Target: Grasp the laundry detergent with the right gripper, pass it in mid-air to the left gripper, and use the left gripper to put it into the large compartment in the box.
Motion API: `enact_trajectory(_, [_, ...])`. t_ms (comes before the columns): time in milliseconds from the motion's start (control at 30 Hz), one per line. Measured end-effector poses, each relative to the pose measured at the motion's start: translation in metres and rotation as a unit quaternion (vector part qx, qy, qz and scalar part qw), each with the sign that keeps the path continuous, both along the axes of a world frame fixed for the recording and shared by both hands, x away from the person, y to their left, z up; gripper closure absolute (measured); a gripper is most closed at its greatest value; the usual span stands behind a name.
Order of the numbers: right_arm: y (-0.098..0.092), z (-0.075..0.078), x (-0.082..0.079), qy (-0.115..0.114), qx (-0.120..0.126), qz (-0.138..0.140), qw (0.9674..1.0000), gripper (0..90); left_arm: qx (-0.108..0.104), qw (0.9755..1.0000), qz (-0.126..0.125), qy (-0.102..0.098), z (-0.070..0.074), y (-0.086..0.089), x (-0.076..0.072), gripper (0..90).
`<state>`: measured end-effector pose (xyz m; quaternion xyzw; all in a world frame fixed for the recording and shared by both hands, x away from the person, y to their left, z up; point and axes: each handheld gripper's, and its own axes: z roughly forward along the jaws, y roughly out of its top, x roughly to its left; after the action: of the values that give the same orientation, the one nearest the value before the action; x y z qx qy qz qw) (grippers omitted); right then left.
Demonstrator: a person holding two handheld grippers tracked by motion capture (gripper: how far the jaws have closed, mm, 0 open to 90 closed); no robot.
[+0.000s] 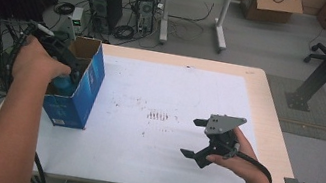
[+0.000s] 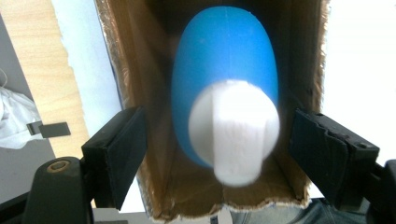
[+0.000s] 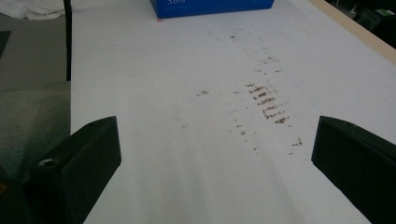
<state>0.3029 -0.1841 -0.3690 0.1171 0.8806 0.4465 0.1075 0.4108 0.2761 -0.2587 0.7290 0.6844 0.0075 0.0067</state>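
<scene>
Left gripper view: blue bottle [image 2: 224,70] lies inside cardboard box [image 2: 140,60], jaws released; right jaws released too.

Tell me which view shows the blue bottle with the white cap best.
The left gripper view: the blue bottle lies inside the cardboard box, white cap toward the camera. The high view shows a sliver of blue behind the left hand. The right gripper view catches the box's blue side.

Black grippers [image 1: 203,140]; grey 3-cornered plate [image 1: 222,124]
</scene>
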Motion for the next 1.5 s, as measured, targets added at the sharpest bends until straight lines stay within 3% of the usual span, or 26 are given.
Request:
enact_trajectory(333, [-0.001, 0.009, -0.002, -0.006, 0.002, 0.002, 1.0, 1.4, 0.009, 0.9997, -0.022, -0.009, 0.024, -0.006, -0.01, 11.5])
enact_trajectory(500, [-0.002, 0.013, -0.004, -0.009, 0.0, 0.004, 1.0, 1.5, 0.025, 0.9991, -0.033, -0.007, 0.034, -0.01, -0.014, 4.3])
enact_trajectory(733, [-0.005, 0.02, -0.004, -0.014, -0.005, 0.001, 0.9999, 1.5, 0.041, 0.9973, -0.057, -0.021, 0.049, -0.023, -0.019, 0.2])
enact_trajectory(933, [-0.01, 0.03, 0.0, -0.011, -0.015, -0.005, 0.9998, 1.5, 0.041, 0.9942, -0.096, -0.027, 0.061, -0.042, -0.019, 0.2])
enact_trajectory(1067, [-0.012, 0.042, 0.006, -0.011, -0.038, -0.008, 0.9992, 1.5, 0.036, 0.9903, -0.129, -0.036, 0.07, -0.058, -0.019, 0.2])
enact_trajectory(1233, [-0.014, 0.062, 0.016, -0.015, -0.059, -0.012, 0.9981, 1.5, 0.009, 0.9798, -0.196, -0.036, 0.079, -0.079, -0.018, 0.2])
enact_trajectory(1400, [-0.013, 0.08, 0.022, -0.024, -0.085, -0.009, 0.9961, 1.7, -0.006, 0.9697, -0.24, -0.046, 0.085, -0.093, -0.018, 0.3])
enact_trajectory(1500, [-0.01, 0.089, 0.023, -0.024, -0.103, -0.005, 0.9944, 1.7, -0.014, 0.9616, -0.271, -0.042, 0.085, -0.101, -0.02, 0.2])
